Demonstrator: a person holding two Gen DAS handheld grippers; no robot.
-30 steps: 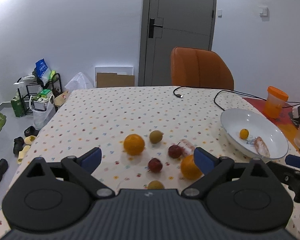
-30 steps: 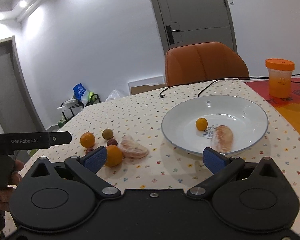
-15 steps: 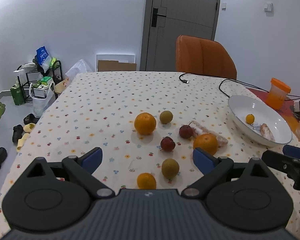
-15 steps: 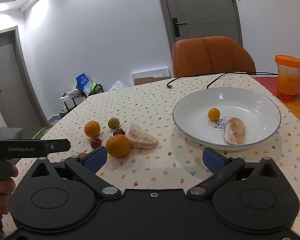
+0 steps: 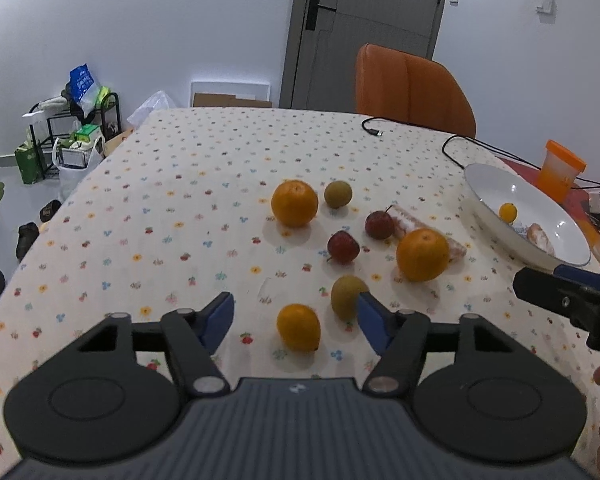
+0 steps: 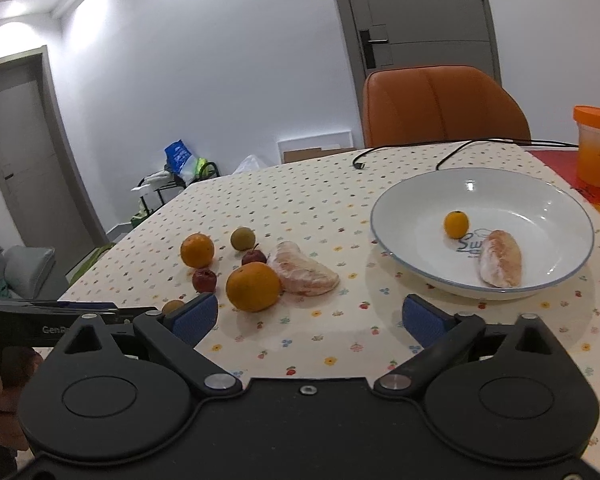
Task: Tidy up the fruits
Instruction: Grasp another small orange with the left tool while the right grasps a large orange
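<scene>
- While both grippers hang above the spotted tablecloth with nothing in them, the left gripper stands with its fingers spread wide around a small orange fruit at the near edge of the scatter; the pads do not touch it.
- Just right of that fruit a greenish-brown fruit sits against the right pad, close enough, I judge, to be nudged when the fingers close.
- Farther off lie two big oranges, two small red fruits, another greenish one and a peeled citrus segment.
- The right gripper is likewise spread wide and empty, aimed at bare cloth between the scatter and the white plate.
- That plate, at the right, already holds a tiny orange fruit and a second peeled segment.
- Round fruits should be light, firm and smooth, so likely to roll; hold them across the widest middle.
- Peeled segments look soft and easily crushed; take them across the thick middle, gently.
- Open cloth lies left and far of the fruit; a black cable and an orange-lidded cup crowd the plate's far side, and the right gripper stands near its rim.
</scene>
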